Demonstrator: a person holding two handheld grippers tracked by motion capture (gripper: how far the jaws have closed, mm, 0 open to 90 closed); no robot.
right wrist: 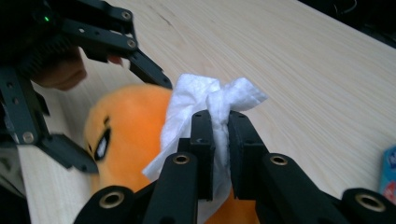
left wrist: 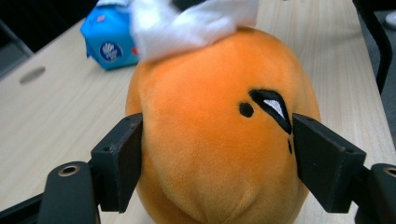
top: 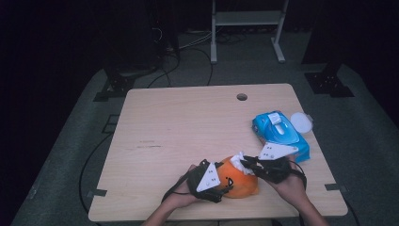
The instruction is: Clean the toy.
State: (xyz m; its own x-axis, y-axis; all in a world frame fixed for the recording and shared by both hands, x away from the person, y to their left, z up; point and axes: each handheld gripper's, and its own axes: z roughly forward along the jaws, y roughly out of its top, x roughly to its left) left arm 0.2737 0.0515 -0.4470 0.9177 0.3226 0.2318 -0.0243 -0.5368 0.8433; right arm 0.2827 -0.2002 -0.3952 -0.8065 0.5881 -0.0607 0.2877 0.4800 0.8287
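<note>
Wiping orange plush toy (left wrist: 210, 154) with white tissue (right wrist: 205, 100)

The high view is dim, the floor and background around the table (top: 188, 122) sinking into near black; the tabletop is evenly lit from above with soft shadows and no glare. In the left gripper view, the blue wipes pack (left wrist: 109, 42) beyond the orange plush (left wrist: 205, 154) is blurred.
</note>
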